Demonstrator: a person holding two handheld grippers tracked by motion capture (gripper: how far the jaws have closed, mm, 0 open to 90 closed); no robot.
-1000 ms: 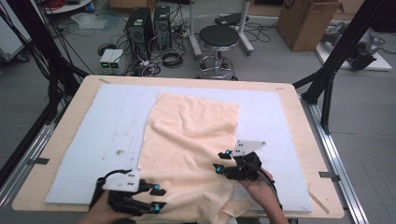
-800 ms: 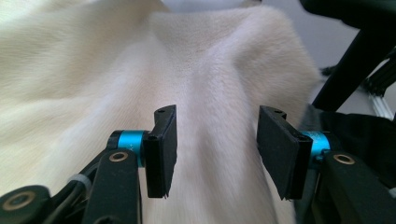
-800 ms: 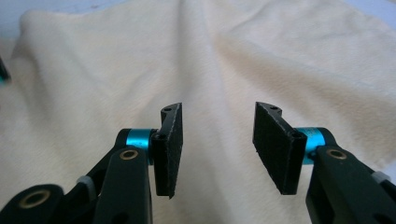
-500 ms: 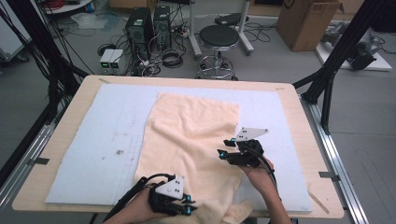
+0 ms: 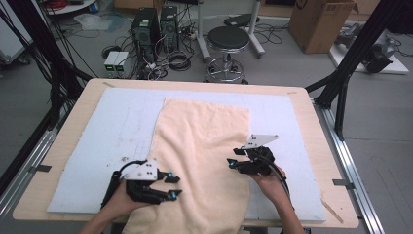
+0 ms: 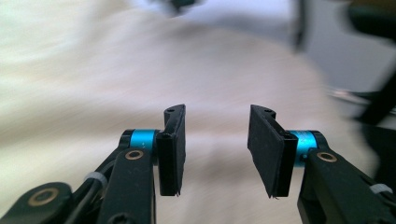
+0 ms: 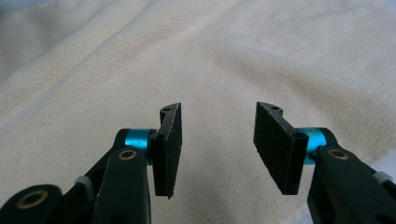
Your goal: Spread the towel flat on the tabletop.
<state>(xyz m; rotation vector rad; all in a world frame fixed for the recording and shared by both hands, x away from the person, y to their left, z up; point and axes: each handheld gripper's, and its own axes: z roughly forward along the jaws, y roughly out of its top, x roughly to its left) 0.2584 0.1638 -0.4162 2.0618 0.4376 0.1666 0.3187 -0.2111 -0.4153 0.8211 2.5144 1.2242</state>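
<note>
Wooden bench (image 5: 63, 161) under a pale blue mat (image 5: 112, 141); on the mat, a cream towel (image 5: 204, 146) spread lengthwise, far edge flat and square near the mat's back, near end spilling over the bench's front edge and rumpled there. No fold visible across the spread part, so, by the look of it, flattening mostly done at the far half and any folding not yet begun; near corners not yet gathered or straightened. Left tongs (image 5: 174, 186) low at the towel's left edge near the front, pointing across the cloth, jaws just reopened after a quick close, standing apart with nothing between the pads (image 6: 172, 149) and only blurred towel beyond in the left gripper view. Right tongs (image 5: 234, 158) over the towel's right side, just inside its right edge, a little farther up the bench than the left; jaws likewise apart, pads (image 7: 275, 144) clear of the cloth, bare towel surface lying between and beyond them in the right gripper view. Neither pair clamped on anything. Left to do, judging by this layout: grip on the near edge or corners, pull back onto the mat, then smoothing or folding.
</note>
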